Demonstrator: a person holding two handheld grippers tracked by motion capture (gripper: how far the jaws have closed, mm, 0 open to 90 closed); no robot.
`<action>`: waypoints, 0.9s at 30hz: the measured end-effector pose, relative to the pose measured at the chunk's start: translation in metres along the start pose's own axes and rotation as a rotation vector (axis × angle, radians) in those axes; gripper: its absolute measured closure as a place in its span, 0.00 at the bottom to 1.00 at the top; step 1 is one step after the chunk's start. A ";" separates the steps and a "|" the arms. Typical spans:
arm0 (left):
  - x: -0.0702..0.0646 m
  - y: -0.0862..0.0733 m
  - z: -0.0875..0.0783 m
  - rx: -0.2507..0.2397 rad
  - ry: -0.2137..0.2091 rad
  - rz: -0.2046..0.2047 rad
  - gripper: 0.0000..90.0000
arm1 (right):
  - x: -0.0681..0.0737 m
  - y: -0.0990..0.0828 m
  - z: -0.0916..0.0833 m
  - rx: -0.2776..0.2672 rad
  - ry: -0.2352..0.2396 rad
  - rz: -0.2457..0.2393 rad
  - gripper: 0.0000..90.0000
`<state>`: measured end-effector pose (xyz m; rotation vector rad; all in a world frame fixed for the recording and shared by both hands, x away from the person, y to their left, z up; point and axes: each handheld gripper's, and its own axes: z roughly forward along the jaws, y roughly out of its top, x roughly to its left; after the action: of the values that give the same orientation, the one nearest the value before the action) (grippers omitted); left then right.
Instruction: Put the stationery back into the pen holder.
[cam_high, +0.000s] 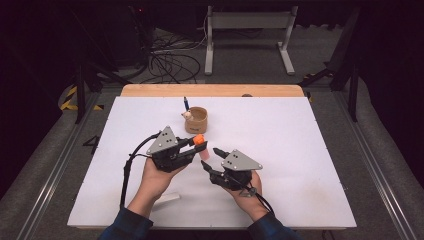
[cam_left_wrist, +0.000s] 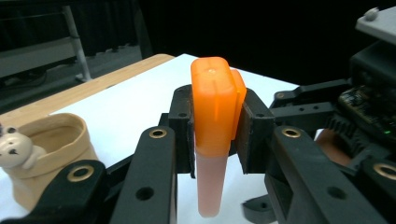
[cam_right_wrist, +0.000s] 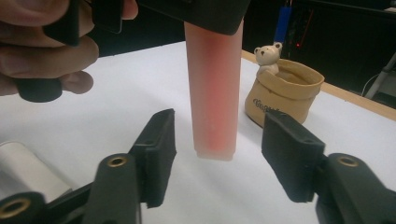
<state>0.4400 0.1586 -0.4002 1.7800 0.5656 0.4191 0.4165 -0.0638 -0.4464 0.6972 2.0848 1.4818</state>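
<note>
A pink marker with an orange cap (cam_left_wrist: 214, 112) hangs upright above the white table. My left gripper (cam_left_wrist: 215, 135) is shut on the cap, which shows orange between its jaws (cam_high: 199, 140). The pink barrel (cam_right_wrist: 213, 88) points down, its end just off the table. My right gripper (cam_right_wrist: 224, 140) is open, with one jaw on each side of the barrel's lower end and a gap on both sides. From above, the right gripper (cam_high: 211, 159) sits just right of the left gripper (cam_high: 199, 145).
A tan pouch-shaped holder with a small bear figure (cam_high: 196, 120) stands behind the grippers with a blue pen (cam_high: 186, 104) in it. A white cylinder (cam_high: 167, 198) lies near the left forearm. A wooden strip (cam_high: 210, 90) borders the white mat (cam_high: 300, 150).
</note>
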 end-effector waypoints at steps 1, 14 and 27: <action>0.001 0.001 0.000 0.004 0.001 -0.003 0.80 | -0.001 0.000 -0.001 -0.003 0.006 0.005 0.45; 0.021 0.013 0.006 0.016 0.073 0.024 0.80 | -0.013 0.002 -0.008 -0.013 0.049 0.032 0.30; 0.045 0.028 0.015 -0.050 0.113 0.014 0.80 | -0.020 0.001 -0.010 -0.004 0.051 0.061 0.22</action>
<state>0.4897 0.1667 -0.3775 1.7209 0.6171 0.5416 0.4255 -0.0832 -0.4406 0.7355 2.1155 1.5515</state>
